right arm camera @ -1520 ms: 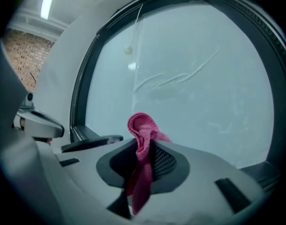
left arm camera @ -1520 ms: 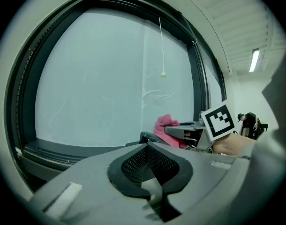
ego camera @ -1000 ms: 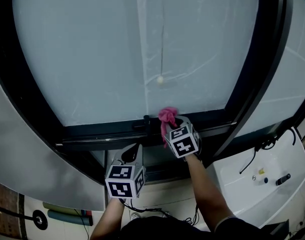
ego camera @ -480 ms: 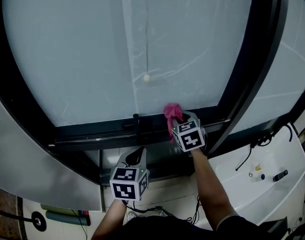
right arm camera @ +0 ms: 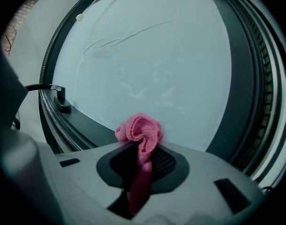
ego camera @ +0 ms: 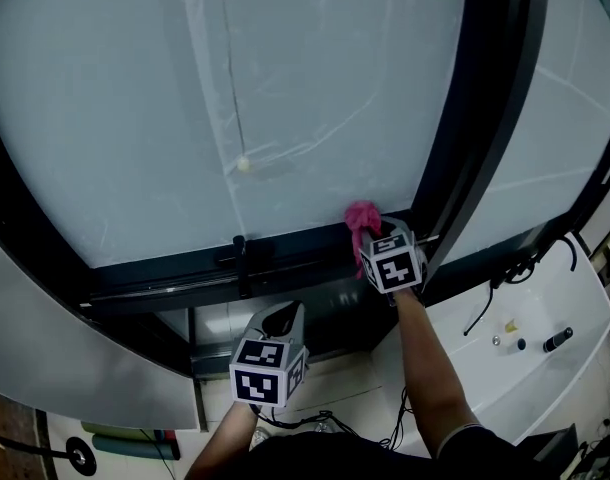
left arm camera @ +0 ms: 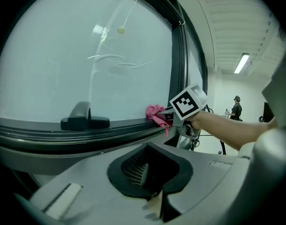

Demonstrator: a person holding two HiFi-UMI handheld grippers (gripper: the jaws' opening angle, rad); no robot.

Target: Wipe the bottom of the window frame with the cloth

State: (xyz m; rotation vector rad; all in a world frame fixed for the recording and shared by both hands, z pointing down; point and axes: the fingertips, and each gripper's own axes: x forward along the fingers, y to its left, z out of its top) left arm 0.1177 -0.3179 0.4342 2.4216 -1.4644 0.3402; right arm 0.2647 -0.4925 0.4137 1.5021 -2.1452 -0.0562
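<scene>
- The black handle (ego camera: 240,253) on the bottom rail (ego camera: 155,280) of the window frame is taken as the reference point.
- The pink cloth (ego camera: 362,218) is located well to the right of the handle. It is pressed against the bottom rail at the lower edge of the glass pane (ego camera: 285,88).
- The cloth is clamped in the right gripper (ego camera: 371,240). In the right gripper view, the jaws of the right gripper (right arm camera: 142,162) are seen closed narrowly on the cloth (right arm camera: 139,129). A bunched wad is shown ahead of the jaws, and a tail is shown hanging back between them.
- In the right gripper view, the handle (right arm camera: 63,105) is seen far to the left of the cloth.
- The dark vertical frame bar (ego camera: 475,118) is positioned right of the handle, just beyond the cloth.
- The left gripper (ego camera: 279,316) is held below the handle and slightly to its right, clear of the rail.
- In the left gripper view, the jaws of the left gripper (left arm camera: 150,172) are seen brought together, with nothing between them.
- In the same view, the cloth (left arm camera: 155,113) is seen on the rail to the right of the handle (left arm camera: 82,119).
- A white cord bead (ego camera: 244,165) is seen on the pane, directly above the handle.
</scene>
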